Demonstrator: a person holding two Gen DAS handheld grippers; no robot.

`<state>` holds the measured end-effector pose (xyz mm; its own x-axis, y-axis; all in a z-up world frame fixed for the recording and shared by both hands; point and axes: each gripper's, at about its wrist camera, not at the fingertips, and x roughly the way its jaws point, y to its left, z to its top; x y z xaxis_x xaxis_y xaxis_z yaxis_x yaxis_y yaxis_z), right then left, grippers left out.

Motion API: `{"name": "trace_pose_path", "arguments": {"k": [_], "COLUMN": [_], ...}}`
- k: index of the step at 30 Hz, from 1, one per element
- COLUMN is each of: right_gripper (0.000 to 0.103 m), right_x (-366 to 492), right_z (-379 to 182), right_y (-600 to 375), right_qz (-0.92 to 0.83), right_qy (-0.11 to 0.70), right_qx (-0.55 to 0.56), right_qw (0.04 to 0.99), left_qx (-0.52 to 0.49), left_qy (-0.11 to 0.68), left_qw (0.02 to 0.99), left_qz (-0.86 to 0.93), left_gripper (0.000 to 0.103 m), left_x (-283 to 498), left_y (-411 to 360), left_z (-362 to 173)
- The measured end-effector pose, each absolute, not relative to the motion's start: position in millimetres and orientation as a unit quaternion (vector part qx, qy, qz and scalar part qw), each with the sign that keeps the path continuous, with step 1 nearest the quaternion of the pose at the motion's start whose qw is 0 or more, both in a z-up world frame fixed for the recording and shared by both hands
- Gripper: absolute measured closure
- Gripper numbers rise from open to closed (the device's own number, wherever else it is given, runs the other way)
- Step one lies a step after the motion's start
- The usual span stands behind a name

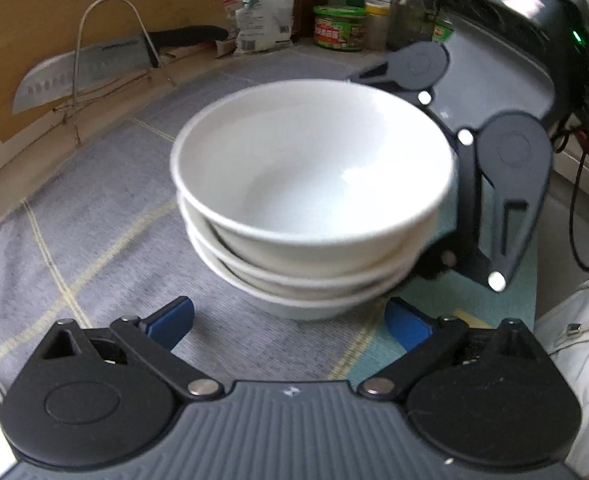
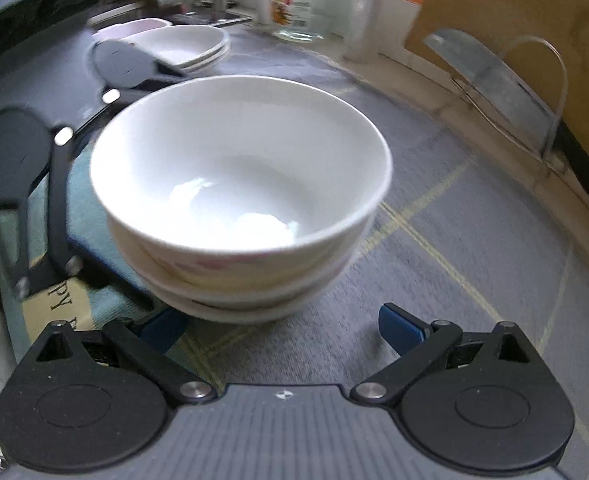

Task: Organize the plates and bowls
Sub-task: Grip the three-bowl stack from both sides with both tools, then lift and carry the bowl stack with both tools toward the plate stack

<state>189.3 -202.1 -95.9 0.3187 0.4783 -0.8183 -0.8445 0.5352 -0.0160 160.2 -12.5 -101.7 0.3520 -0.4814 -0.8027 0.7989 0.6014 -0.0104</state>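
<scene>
Left wrist view: left gripper (image 1: 290, 320) and right gripper (image 2: 282, 320) are both hanging spread, empty, facing the stacked bowls (image 1: 310, 200) sitting on the cloth (image 1: 94, 220); a one-sided nudge risks toppling the uneven stack.

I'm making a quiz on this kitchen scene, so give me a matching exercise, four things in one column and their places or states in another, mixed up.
Things:
1. stack of white bowls
2. cleaver
3. green-lidded jar
4. stack of plates

Places or states:
A. at the back of the counter among bottles
B. resting in a wire rack against a wooden board
C. on the grey cloth between both open tongs
D. beyond the bowls, towards the sink

Pairs: 1-C, 2-B, 3-A, 4-D
</scene>
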Motion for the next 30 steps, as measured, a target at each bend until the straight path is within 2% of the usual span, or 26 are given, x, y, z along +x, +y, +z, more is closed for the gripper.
{"name": "trace_pose_path", "arguments": {"k": [3,4,6,12,30], "right_gripper": [0.004,0.008,0.012,0.021,0.021], "right_x": [187,187,187,189,201], "right_z": [-93,-92,-88,-81,-72], "right_y": [-199,-198,-198,-196,-200], "right_qz": [0.439,0.445,0.454,0.473,0.495], "right_qy": [0.391,0.390,0.386,0.382,0.400], "right_qx": [-0.241,-0.244,-0.247,-0.256,-0.243], "right_qw": [0.772,0.769,0.764,0.751,0.732], "left_qx": [0.205,0.211,0.226,0.231,0.245], "left_qy": [0.397,0.395,0.389,0.389,0.396], "left_qw": [0.794,0.788,0.778,0.759,0.745], "left_qz": [-0.413,-0.422,-0.439,-0.469,-0.477], "left_gripper": [0.003,0.004,0.009,0.016,0.017], "left_x": [163,163,164,168,172], "left_y": [-13,-14,-17,-18,-19], "left_z": [-98,-97,-96,-95,-99]}}
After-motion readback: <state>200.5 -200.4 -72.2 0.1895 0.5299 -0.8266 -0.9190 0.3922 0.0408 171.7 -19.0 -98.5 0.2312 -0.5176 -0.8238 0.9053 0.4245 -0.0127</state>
